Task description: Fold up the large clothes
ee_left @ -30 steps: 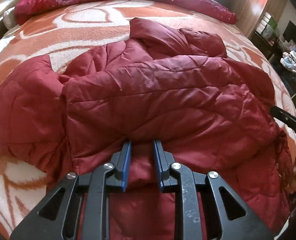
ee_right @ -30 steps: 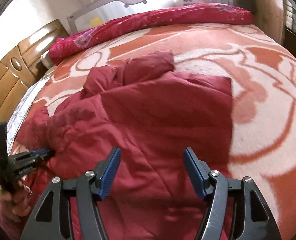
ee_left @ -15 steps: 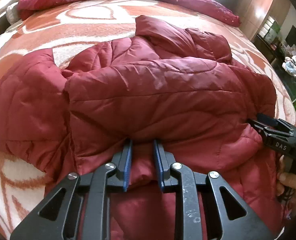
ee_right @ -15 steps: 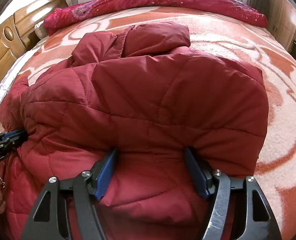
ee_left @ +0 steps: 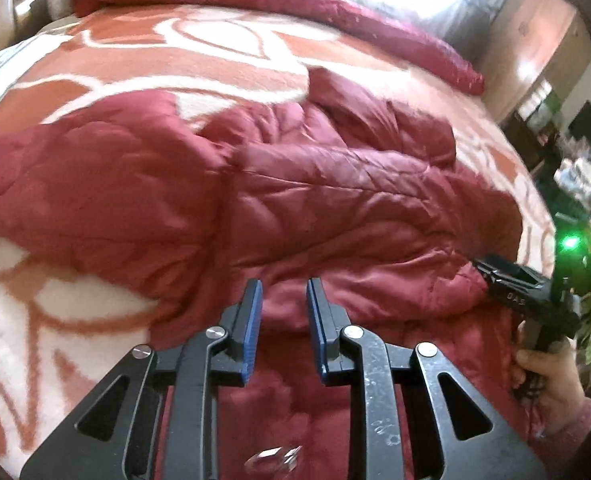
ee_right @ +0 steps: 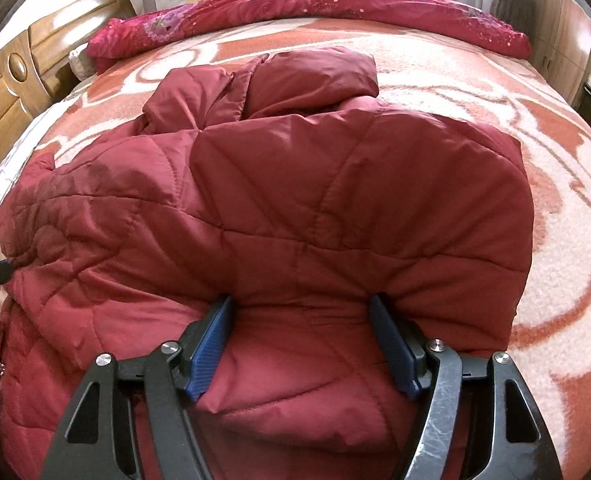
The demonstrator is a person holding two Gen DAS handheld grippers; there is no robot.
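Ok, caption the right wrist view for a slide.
Right gripper fingers straddling a dark red quilted puffer jacket on the bed.

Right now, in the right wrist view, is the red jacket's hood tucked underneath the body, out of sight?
No. The hood lies exposed on the blanket, past the far edge of the folded red jacket.

An orange-and-white blanketed bed point(ee_right: 475, 92) carries a red quilted jacket point(ee_right: 295, 200) and rolled quilt point(ee_right: 335, 8).

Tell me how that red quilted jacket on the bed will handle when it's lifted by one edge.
The jacket will probably go floppy: it already drapes in soft folds and bunches over the left claw. Its puffy quilting suggests it is bulky but light. The shiny shell looks slick, so a thick fold like the one between the right claw's pads may slide out.
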